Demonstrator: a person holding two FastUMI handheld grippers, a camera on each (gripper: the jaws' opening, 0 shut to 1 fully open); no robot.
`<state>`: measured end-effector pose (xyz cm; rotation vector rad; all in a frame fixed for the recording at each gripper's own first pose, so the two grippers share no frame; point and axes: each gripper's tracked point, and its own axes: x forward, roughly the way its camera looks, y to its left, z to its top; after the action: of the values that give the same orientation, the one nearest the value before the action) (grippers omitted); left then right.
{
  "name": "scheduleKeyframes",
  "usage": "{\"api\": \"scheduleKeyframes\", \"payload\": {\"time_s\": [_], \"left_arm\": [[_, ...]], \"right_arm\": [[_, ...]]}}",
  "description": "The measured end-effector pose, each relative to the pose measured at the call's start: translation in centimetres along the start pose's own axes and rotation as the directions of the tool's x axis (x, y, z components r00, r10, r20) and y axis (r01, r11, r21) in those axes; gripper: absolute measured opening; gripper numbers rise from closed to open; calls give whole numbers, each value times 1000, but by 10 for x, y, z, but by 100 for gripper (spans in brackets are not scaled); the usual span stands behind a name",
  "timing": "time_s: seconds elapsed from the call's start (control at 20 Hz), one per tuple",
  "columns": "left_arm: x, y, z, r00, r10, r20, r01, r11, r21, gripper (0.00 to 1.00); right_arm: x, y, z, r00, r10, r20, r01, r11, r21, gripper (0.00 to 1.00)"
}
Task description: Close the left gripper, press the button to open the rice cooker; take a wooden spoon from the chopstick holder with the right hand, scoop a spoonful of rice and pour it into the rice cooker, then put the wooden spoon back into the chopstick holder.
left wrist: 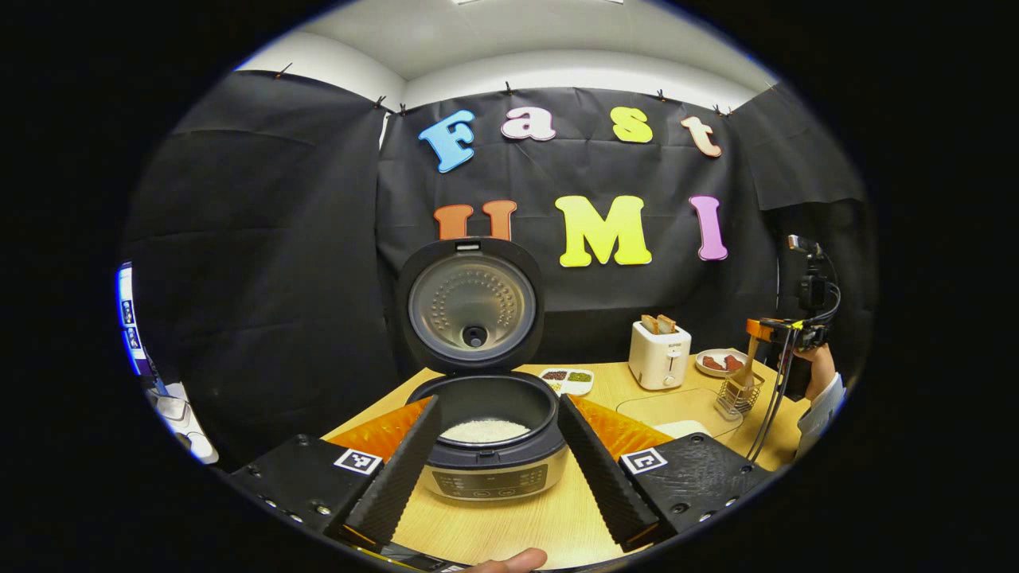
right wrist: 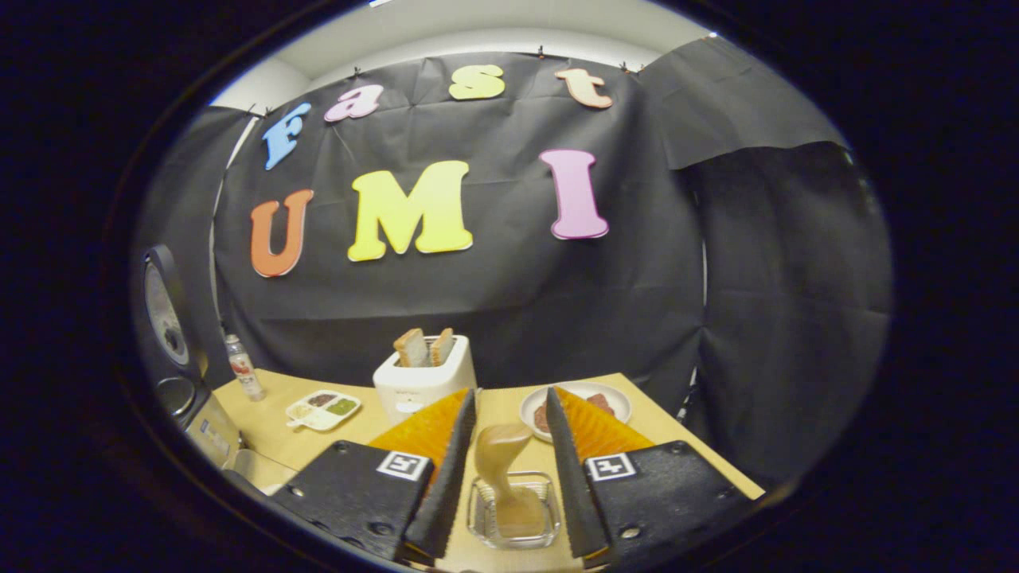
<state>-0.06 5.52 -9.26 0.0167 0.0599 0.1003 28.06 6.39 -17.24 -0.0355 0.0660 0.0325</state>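
Hovering my right claw point(right wrist: 506, 454) over the chopstick holder point(right wrist: 513, 509), I am keeping its fingers spread on either side of the wooden spoon point(right wrist: 500, 469) without touching it. The spoon is standing in the holder with its bowl up, leaning a little, which I judge means it is already back where the task wants it. The wide gap between the fingers leaves room to lift away without knocking the handle. Beyond the holder, on the table point(right wrist: 271, 398), a toaster point(right wrist: 424, 380) is holding two slices of bread, a plate point(right wrist: 579, 407) is sitting just beside it, and a divided dish point(right wrist: 322, 409) is lying farther toward the cooker.

My left claw point(left wrist: 497, 469) is also spread, its fingers flanking the rice cooker point(left wrist: 493, 446) with a clear gap on both sides. The cooker's lid point(left wrist: 471, 306) is standing upright and open, and white rice point(left wrist: 484, 430) is lying in the pot, so I reckon the pour is done. In the left gripper view my other claw is hanging above the holder, well apart from the cooker.
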Motion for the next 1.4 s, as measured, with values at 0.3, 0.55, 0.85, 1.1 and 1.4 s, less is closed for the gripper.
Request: {"api": "scheduleKeyframes", "payload": {"time_s": [0.3, 0.55, 0.85, 1.1, 1.4], "left_arm": [[16, 7, 22, 1000, -11, 11, 12, 999, -52, 94], [34, 26, 59, 1000, -3, 21, 4, 999, -37, 94], [61, 46, 124, 998, -2, 63, 1, 1000, 12, 94], [103, 25, 169, 981, -105, 161, 109, 994, -14, 94], [167, 36, 175, 980, -44, 192, 46, 999, -4, 95]], "right_arm": [[-31, -12, 8, 1000, -5, 22, 4, 999, 42, 95], [-75, -17, 9, 999, -13, 42, 11, 998, 62, 100], [-126, 1, 0, 1000, 15, 25, -17, 998, 66, 100], [-159, 16, 2, 997, 57, 57, -59, 998, 22, 100], [-180, 35, 10, 982, 125, 143, -125, 992, -11, 100]]}}
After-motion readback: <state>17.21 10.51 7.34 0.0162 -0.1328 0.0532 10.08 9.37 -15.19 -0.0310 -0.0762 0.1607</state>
